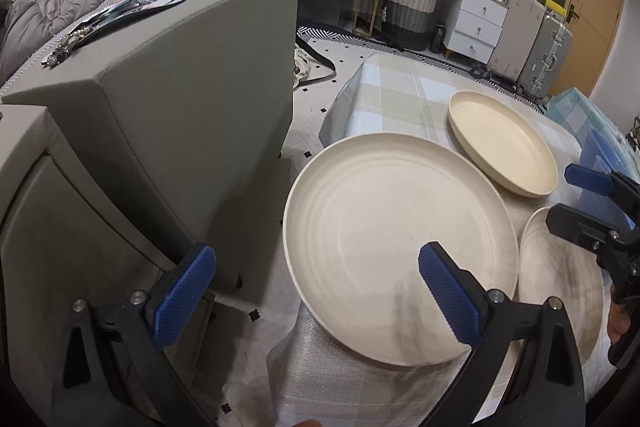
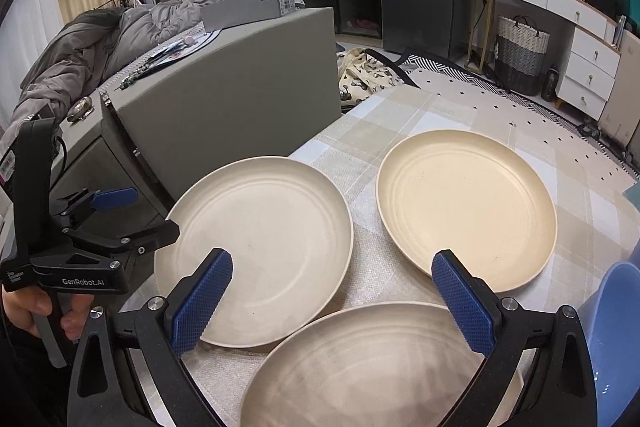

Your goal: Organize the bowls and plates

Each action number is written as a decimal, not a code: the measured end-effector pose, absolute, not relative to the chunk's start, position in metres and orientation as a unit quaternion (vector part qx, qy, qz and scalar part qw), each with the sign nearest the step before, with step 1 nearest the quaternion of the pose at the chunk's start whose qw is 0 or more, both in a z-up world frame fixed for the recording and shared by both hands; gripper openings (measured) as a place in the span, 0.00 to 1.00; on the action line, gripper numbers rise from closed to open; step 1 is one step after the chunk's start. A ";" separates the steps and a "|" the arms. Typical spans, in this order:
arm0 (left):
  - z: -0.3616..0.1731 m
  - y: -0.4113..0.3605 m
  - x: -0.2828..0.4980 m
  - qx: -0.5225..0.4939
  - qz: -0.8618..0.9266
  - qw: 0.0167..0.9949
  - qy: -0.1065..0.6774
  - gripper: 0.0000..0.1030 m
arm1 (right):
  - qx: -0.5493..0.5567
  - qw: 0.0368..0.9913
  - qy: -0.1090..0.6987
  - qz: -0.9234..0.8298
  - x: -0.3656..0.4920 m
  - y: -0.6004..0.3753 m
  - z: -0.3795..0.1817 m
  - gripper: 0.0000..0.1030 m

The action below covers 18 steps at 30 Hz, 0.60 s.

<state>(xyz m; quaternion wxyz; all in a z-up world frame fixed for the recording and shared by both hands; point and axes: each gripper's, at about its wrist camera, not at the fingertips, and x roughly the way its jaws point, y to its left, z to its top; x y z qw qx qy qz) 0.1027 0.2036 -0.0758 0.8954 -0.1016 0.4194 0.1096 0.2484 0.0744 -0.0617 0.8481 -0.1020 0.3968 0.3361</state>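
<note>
Closest to the right wrist camera, a round cream plate with grey smudges (image 2: pixel 372 367) lies on the checked-cloth desk (image 2: pixel 440 115), its near edge cut off by the frame and partly hidden behind the right tool (image 2: pixel 340 301), whose blue-padded fingers stand wide apart and empty above it. Just beyond, touching or slightly overlapped by it, sits a pale cream round plate (image 2: pixel 256 223), and to the right a yellower cream round plate (image 2: pixel 468 207) rests apart from both. A blue plastic object (image 2: pixel 616 307) at the right edge is mostly cut off and hard to identify. The left tool (image 1: pixel 316 299) hangs over the desk's left edge beside a grey upholstered sofa arm (image 1: pixel 168 115), fingers spread, gripping nothing. A hand (image 2: pixel 36 311) holds its handle.
</note>
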 end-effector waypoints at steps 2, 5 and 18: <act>-0.080 0.205 0.104 -0.101 0.113 0.891 0.428 0.98 | -0.099 0.844 0.408 0.335 0.253 0.077 -0.068 0.99; -0.084 0.209 0.105 -0.110 0.106 0.890 0.431 0.96 | -0.096 0.840 0.417 0.332 0.258 0.079 -0.074 0.99; -0.099 0.216 0.110 -0.125 0.104 0.876 0.455 0.89 | -0.093 0.819 0.450 0.345 0.266 0.092 -0.096 0.67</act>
